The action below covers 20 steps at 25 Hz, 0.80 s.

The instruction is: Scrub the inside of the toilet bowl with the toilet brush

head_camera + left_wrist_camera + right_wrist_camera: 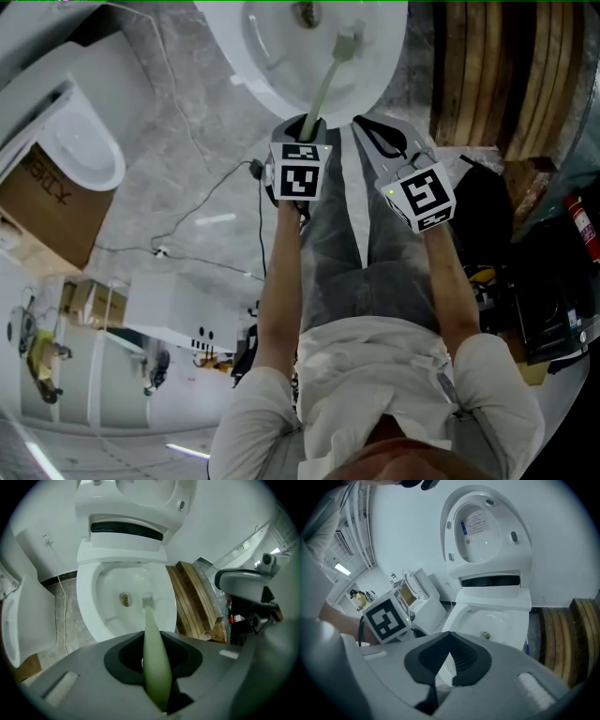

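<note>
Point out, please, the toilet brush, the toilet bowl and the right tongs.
toilet brush (151,639): left gripper view, on its pale green handle.
toilet bowl (85,606): left gripper view, on the white rim at the picture's left.
right tongs (449,634): right gripper view, where the two tips meet.

We find even, bright light, mild sheen on the toilet bowl; gripper views bend, darkening at corners.

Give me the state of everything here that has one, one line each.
toilet lid: raised.
toilet bowl: uncovered, with a brown patch at the bottom.
toilet brush: gripped by the handle, head inside the bowl.
left gripper: shut on the toilet brush.
right gripper: shut, empty.
</note>
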Motion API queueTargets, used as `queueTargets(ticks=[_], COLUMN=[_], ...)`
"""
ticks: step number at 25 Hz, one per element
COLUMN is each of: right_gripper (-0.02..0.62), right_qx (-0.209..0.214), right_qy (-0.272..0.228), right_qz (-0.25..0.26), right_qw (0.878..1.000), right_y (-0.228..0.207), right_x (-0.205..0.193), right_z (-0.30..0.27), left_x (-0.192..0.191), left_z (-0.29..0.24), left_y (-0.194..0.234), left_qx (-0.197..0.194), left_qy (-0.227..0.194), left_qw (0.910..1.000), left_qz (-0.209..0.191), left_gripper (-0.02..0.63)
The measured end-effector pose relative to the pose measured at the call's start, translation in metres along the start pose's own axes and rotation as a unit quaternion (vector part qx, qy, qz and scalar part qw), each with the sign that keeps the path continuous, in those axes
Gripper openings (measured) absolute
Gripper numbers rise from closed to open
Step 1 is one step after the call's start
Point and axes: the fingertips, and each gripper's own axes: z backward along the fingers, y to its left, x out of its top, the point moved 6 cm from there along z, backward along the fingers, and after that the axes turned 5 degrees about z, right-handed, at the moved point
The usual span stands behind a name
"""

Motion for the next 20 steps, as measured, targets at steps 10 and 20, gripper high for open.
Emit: queueTargets(ticks=[10,20], right_gripper=[0.003,0.003], right_qx=[0.004,0.019], right_qy=[0.004,0.016], right_qz=[0.003,0.013], right_qw=[1.000,1.000], right_y=[0.001,0.001], right_x=[0.000,0.000], right_z=[-0.003,-0.013], left_x=[-0.037,-0.055], left_z=[0.022,0.017], left_y=[0.001,0.014], left_qx=[0.036,0.063], left_qy=[0.051,0.060], left_qw=[0.9962,0.9954], left_qz=[-0.061,-0.041], left_gripper=[0.112,0.110])
